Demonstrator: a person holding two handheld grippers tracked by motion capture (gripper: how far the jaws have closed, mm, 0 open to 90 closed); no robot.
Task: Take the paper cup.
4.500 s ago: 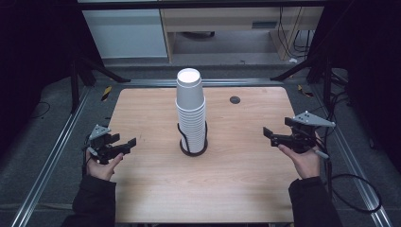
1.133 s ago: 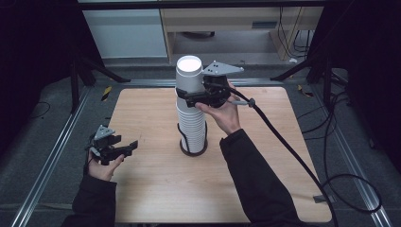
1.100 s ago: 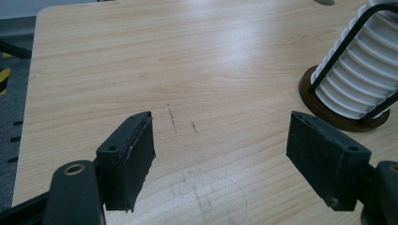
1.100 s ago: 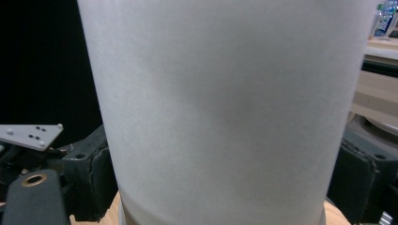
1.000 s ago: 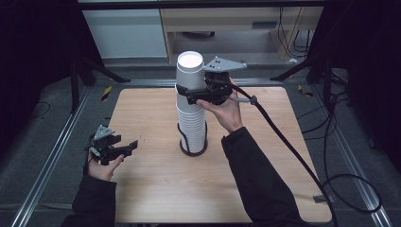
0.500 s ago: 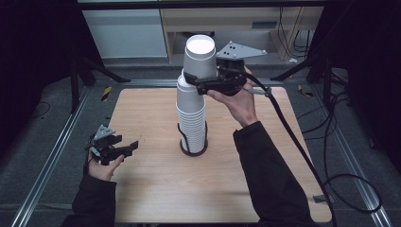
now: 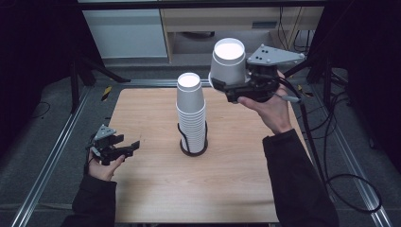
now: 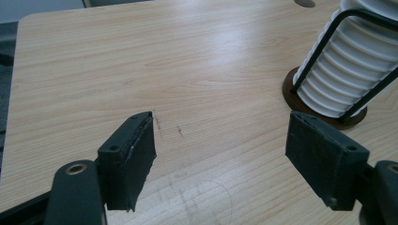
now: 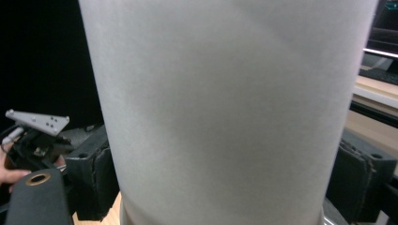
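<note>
Your right gripper [image 7: 221, 86] holds a single white paper cup [image 7: 228, 60] upside down, its jaws pressed against the cup's sides near the rim. The cup hangs in the air above the far right part of the wooden surface [image 7: 156, 189], up and to the right of the cup stack [image 7: 191, 113] and clear of it. The stack stands in a black wire holder [image 7: 193, 142] at the middle of the surface. Your left gripper [image 7: 120, 149] hovers at the near left edge, jaws spread wide with nothing between them, pointing toward the stack.
</note>
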